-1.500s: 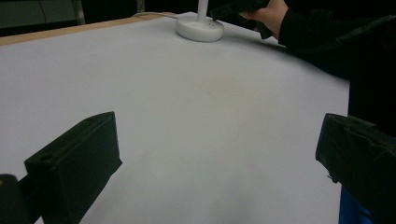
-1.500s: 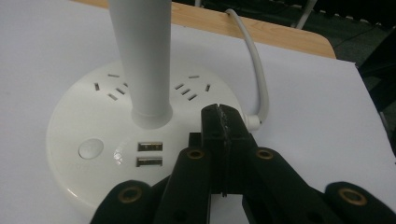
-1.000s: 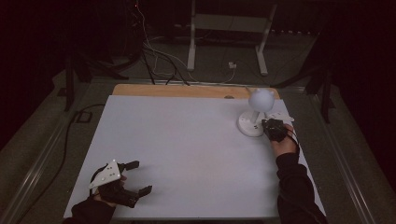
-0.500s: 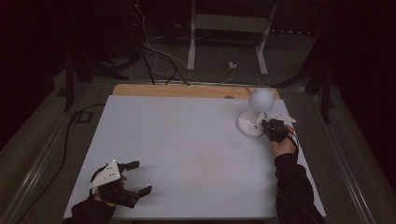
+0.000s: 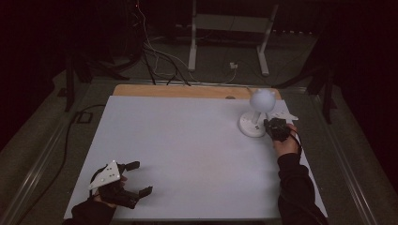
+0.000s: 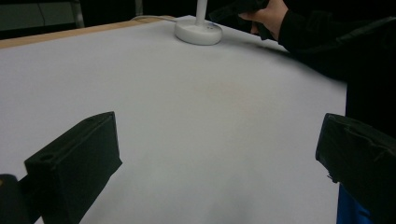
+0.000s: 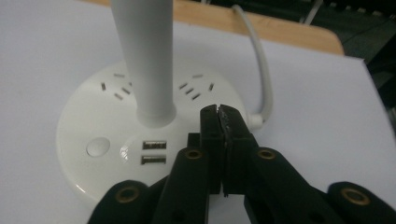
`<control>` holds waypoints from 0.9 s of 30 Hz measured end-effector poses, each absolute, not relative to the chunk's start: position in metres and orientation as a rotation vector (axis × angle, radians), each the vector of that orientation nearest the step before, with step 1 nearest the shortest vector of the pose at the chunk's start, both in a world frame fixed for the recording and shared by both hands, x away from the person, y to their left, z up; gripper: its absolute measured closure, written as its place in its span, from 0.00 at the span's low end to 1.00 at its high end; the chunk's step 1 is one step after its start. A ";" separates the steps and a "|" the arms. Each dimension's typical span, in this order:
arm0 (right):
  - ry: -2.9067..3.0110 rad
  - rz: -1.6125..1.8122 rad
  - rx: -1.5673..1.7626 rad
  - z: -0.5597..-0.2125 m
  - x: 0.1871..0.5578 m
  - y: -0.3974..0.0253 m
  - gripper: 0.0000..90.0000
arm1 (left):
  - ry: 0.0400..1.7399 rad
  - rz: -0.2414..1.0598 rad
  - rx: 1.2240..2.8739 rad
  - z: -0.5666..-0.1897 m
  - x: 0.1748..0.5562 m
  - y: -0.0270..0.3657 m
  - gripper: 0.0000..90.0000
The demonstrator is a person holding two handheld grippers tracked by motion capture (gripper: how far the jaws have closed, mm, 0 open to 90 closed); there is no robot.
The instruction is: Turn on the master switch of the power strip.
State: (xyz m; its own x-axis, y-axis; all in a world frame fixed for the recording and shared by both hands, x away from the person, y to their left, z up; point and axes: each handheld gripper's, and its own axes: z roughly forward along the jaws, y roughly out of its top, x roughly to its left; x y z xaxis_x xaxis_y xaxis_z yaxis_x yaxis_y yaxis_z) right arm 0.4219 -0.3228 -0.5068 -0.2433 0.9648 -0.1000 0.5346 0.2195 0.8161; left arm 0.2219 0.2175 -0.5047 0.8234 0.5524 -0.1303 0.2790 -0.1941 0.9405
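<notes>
Place: this is looking like a lab or a recording room, not a home.
Light: the room is staying dark around the white table [image 5: 187, 140] in the middle of the frame.
Floor: loose cables [image 5: 155, 61] are lying at the upper left, going to a plug strip [image 5: 233, 66] at the upper centre.
Stand: a grey metal stand [image 5: 230, 28] is standing at the top centre.
Frame: metal rails [image 5: 37, 159] are running along the left edge.

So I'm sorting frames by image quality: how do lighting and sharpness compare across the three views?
High view: dim, dark surroundings, the white table evenly lit. Left gripper view: its own jaws near the lens look soft, the lamp base sharper. Right gripper view: brightest, lamp base crisp, shut right tool sharp.
</notes>
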 end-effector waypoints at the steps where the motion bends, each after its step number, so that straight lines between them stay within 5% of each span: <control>1: 1.861 0.903 1.391 -0.505 0.421 -0.324 0.97 | 0.640 0.279 1.788 -0.505 0.222 0.218 0.00; 8: 1.839 0.927 1.417 -0.497 0.419 -0.332 0.89 | 0.639 0.281 1.790 -0.505 0.222 0.217 0.00; 27: 1.877 1.085 1.434 -0.484 0.400 -0.335 0.32 | 0.637 0.282 1.785 -0.504 0.221 0.217 0.00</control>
State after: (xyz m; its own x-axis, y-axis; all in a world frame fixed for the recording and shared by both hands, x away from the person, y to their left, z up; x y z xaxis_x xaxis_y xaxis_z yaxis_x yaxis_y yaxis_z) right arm 0.4001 -0.3348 -0.4836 -0.2914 0.9550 0.0544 0.5240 0.1118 0.8444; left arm 0.2214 0.2172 -0.5039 0.8231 0.5529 -0.1292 0.2762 -0.1910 0.9419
